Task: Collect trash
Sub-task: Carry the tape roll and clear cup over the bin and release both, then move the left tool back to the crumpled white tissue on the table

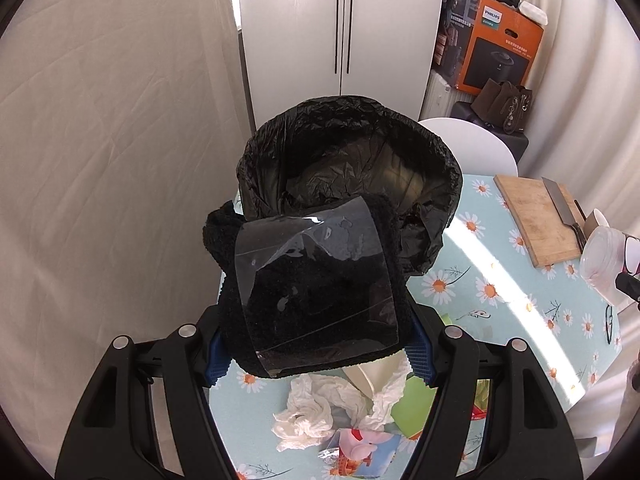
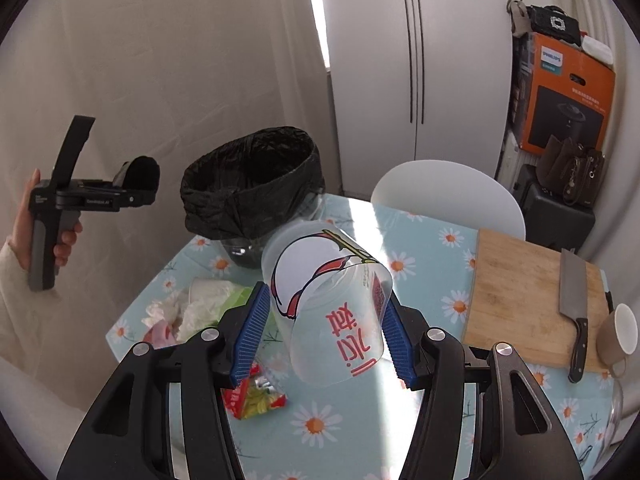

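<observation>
Surface (image 2: 432, 264) w/ daisy-print cloth is seen in both views. Bin (image 2: 252, 188) lined w/ black bag is set at its far left corner; inside only crumpled liner is visible. Cutting board (image 2: 524, 296) w/ cleaver (image 2: 572, 300) on it is placed at the right edge, mug (image 2: 618, 334) just beside.

Left claw (image 1: 320, 340) is clamped on a black fuzzy item (image 1: 304, 280) wrapped in clear plastic sheet (image 1: 320, 264); it is held in the air just in front of the bin rim, above the surface. Right claw (image 2: 326, 332) is closed on a clear plastic cup (image 2: 324, 300) w/ red print, tipped on its side, held above the surface near the bin.

Crumpled tissues (image 1: 320, 404) are piled on the surface below the left claw, touching green paper (image 1: 412, 404) and a cartoon wrapper (image 1: 360, 444). Red-yellow snack wrapper (image 2: 254, 396) is lying under the right claw's left finger.
</observation>
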### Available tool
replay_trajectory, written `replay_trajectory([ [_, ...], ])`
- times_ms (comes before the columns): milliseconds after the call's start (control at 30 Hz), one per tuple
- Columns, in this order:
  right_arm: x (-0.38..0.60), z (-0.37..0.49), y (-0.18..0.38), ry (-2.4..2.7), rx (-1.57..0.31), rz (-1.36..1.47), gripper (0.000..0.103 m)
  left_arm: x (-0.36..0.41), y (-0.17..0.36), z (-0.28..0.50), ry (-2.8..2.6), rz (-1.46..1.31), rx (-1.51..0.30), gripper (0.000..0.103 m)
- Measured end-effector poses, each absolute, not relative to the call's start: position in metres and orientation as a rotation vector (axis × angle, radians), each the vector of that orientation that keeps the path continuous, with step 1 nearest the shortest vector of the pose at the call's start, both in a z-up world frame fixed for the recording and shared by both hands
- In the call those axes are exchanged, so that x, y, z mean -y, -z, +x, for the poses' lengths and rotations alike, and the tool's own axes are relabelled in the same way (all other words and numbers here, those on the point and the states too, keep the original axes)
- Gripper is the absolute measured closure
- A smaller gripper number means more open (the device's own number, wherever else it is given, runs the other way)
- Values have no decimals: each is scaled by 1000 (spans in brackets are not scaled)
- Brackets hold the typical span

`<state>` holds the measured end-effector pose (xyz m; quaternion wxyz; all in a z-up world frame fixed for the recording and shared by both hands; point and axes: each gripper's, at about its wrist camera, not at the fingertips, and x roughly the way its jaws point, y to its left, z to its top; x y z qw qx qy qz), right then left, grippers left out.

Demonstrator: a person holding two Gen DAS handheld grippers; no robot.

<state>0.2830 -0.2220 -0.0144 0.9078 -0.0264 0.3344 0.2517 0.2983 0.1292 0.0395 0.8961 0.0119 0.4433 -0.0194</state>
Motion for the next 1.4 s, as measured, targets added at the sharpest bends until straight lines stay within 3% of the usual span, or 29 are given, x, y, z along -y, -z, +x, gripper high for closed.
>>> replay_trajectory([
  [767,65,391,-24,-604,-629,-136,52,-143,-43,389,258,64,-850,32],
  [800,62,396,-24,-601,-628,-134,48,-144,-41,393,271,65,-844,31],
  [900,54,411,-23,-574,-606,-124,15,-149,-36,403,260,67,-806,13],
  [933,53,415,-24,-557,-593,-120,16,-153,-36,405,240,61,-795,5],
  [1400,82,406,-3,-459,-651,-89,15,-185,-31,371,178,11,-779,6],
])
